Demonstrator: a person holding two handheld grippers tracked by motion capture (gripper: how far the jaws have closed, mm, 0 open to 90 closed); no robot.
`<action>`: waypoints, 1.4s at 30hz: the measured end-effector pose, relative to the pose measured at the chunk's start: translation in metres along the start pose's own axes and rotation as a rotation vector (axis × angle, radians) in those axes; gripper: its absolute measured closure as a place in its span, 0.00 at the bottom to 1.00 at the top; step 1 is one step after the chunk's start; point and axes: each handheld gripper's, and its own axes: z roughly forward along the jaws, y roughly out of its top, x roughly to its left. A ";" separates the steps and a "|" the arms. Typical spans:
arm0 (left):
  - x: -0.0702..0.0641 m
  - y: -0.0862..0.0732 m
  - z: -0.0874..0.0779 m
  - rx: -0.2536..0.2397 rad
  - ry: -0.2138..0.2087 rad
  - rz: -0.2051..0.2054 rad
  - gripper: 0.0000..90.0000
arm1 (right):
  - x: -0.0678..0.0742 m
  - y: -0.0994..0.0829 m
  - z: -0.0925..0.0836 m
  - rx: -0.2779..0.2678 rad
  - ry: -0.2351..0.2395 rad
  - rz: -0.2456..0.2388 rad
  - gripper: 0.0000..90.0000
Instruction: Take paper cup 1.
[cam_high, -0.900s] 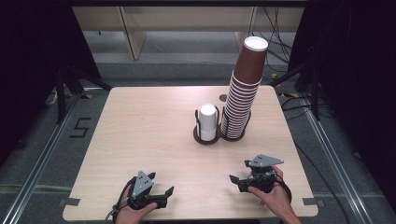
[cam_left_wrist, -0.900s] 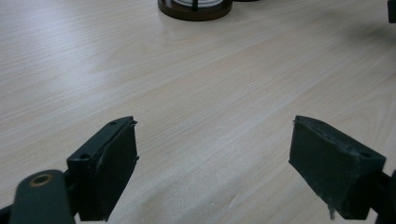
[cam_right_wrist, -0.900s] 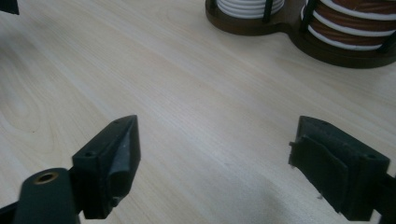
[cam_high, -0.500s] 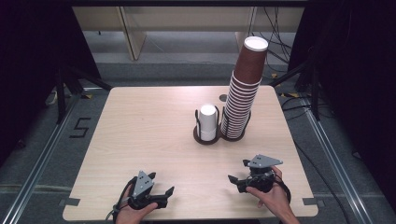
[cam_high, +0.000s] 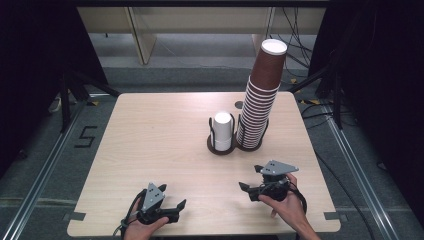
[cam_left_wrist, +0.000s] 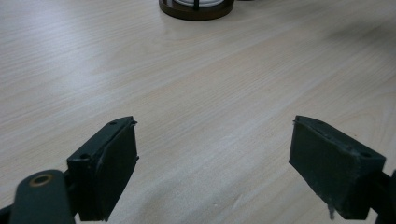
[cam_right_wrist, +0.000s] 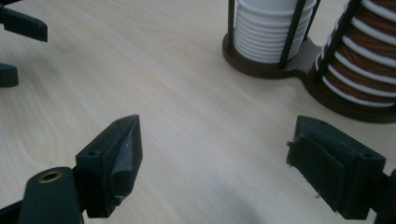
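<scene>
A dark two-ring cup holder (cam_high: 221, 148) stands right of the table's middle. One ring holds a short stack of white cups (cam_high: 223, 130) (cam_right_wrist: 268, 28); the other holds a tall leaning stack of brown cups (cam_high: 260, 100) (cam_right_wrist: 359, 60). My left gripper (cam_high: 172, 196) (cam_left_wrist: 215, 140) rests near the front edge, open, with bare wood between its jaws. My right gripper (cam_high: 249, 177) (cam_right_wrist: 215, 140) sits front right, jaws pointing left, open and holding nothing. Both grippers are well short of the holder, whose base (cam_left_wrist: 196, 7) lies far ahead in the left gripper view.
The light wooden table (cam_high: 150, 140) stretches wide to the left and centre. Dark floor, metal rails and cables surround it. The left gripper's jaws (cam_right_wrist: 18, 28) appear at the top left of the right gripper view.
</scene>
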 end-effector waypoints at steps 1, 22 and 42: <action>0.000 0.000 0.000 0.002 0.000 0.002 0.17 | 0.001 0.005 0.001 -0.013 0.005 -0.007 0.21; 0.001 0.000 -0.001 0.000 0.005 -0.003 0.17 | 0.007 0.060 0.017 -0.093 -0.017 -0.034 0.27; 0.001 0.000 -0.001 0.002 0.010 -0.003 0.17 | 0.001 0.106 0.043 -0.148 -0.116 0.010 0.32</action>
